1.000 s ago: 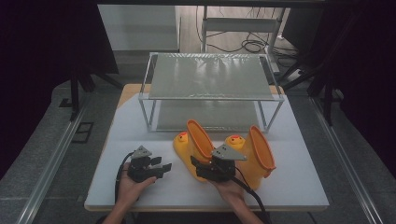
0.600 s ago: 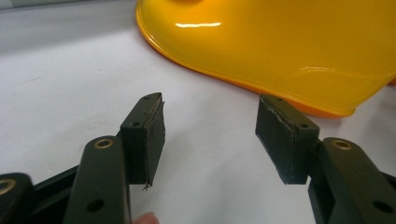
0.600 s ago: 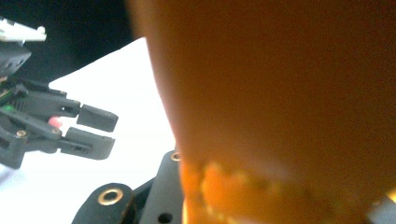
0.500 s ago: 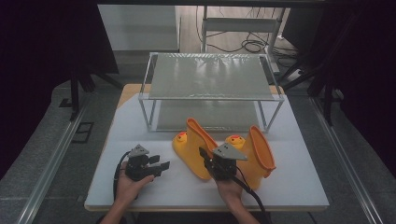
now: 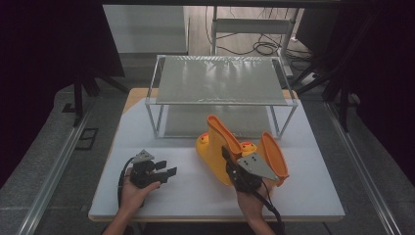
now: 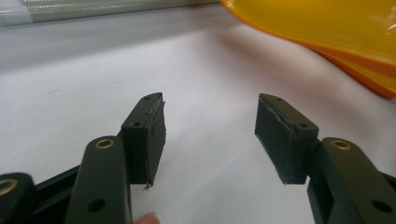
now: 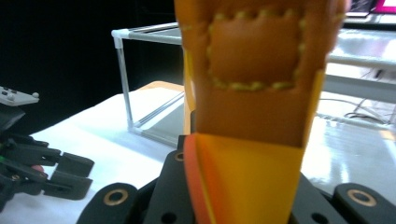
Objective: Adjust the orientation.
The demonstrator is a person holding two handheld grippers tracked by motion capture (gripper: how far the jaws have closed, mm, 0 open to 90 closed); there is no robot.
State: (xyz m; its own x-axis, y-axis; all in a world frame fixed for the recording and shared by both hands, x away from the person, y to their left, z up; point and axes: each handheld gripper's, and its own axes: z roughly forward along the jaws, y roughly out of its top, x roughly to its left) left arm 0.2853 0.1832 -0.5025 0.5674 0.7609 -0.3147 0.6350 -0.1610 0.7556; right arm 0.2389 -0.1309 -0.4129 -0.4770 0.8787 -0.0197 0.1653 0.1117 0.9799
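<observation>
While the person's hands come in from six o'clock of the high view, each one holds a black two-jaw gripper above a white table.

Table: a white table top point(image 5: 147, 122); its near edge is at six o'clock, and dark floor surrounds it.

Rack: a metal-framed shelf rack point(image 5: 220, 81) stands toward twelve o'clock on the table, with a shiny top sheet and thin pale legs. Its lower level is half hidden by the top sheet.

Boots: two yellow-orange rubber boots, lying just right of centre. The left boot point(image 5: 215, 147) lies with its opening toward twelve o'clock. The right boot point(image 5: 274, 156) lies just beside it at three o'clock. Small orange details sit between them, too small to make out.

Right gripper: the right gripper point(image 5: 234, 164) is at the left boot, at five o'clock of centre. In the right gripper view, the boot's upper rim with a stitched orange patch point(image 7: 254, 51) rises between the jaws and blocks the pads; the jaws are pinching the boot's wall. A grey plate covers the gripper's top in the high view.

Left gripper: the left gripper point(image 5: 166, 174) is at seven o'clock, low over bare table, well apart from the boots. In its own view the jaws stand spread with nothing between the pads point(image 6: 149, 135); the boot's yellow edge point(image 6: 327, 28) is cut off at one o'clock.

Hands: the left hand point(image 5: 134, 188) and right hand point(image 5: 249, 200) are partly cut off at the bottom.
</observation>
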